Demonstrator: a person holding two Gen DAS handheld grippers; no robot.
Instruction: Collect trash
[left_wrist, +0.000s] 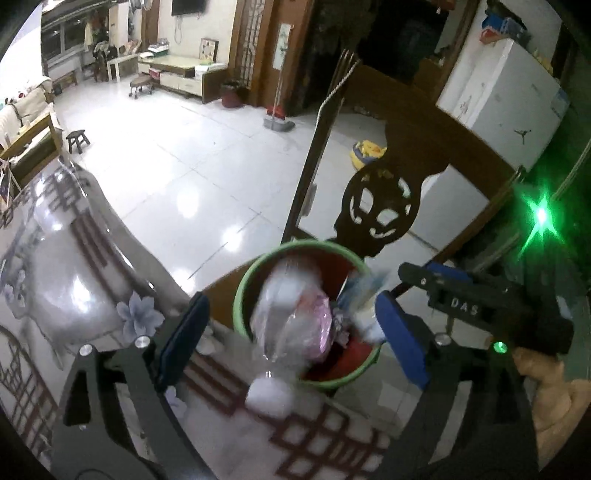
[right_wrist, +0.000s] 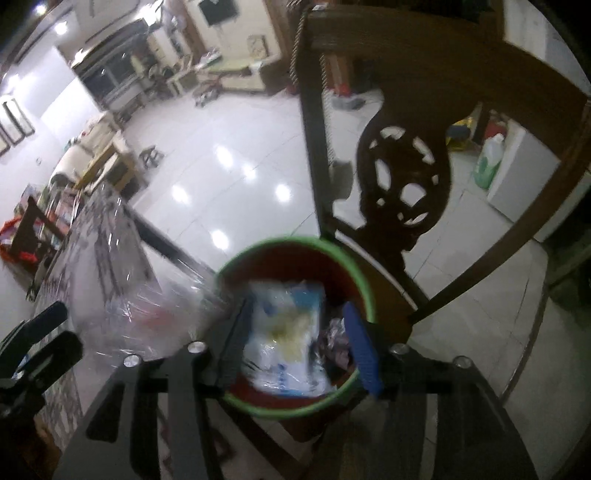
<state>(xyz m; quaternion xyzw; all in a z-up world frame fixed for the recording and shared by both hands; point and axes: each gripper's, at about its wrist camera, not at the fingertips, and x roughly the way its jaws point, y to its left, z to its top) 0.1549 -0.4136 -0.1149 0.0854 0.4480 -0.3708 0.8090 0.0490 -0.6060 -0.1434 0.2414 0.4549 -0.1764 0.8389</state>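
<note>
A red bin with a green rim (left_wrist: 243, 284) stands on a wooden chair seat beside the table; it also shows in the right wrist view (right_wrist: 364, 284). A clear crumpled plastic bag (left_wrist: 288, 317) hangs blurred between my left gripper's (left_wrist: 291, 332) open blue pads, over the bin's near rim. My right gripper (right_wrist: 299, 339) is open above the bin, a white and blue wrapper (right_wrist: 288, 332) between its fingers; touching or loose cannot be told. Foil scraps (right_wrist: 336, 339) lie in the bin.
The table with a glossy patterned cover (left_wrist: 74, 280) lies to the left. A carved dark wooden chair back (left_wrist: 380, 206) rises behind the bin. A white tissue wad (left_wrist: 267, 397) sits on the table edge. White tiled floor (left_wrist: 177, 166) stretches beyond; a white fridge (left_wrist: 509, 96) stands at right.
</note>
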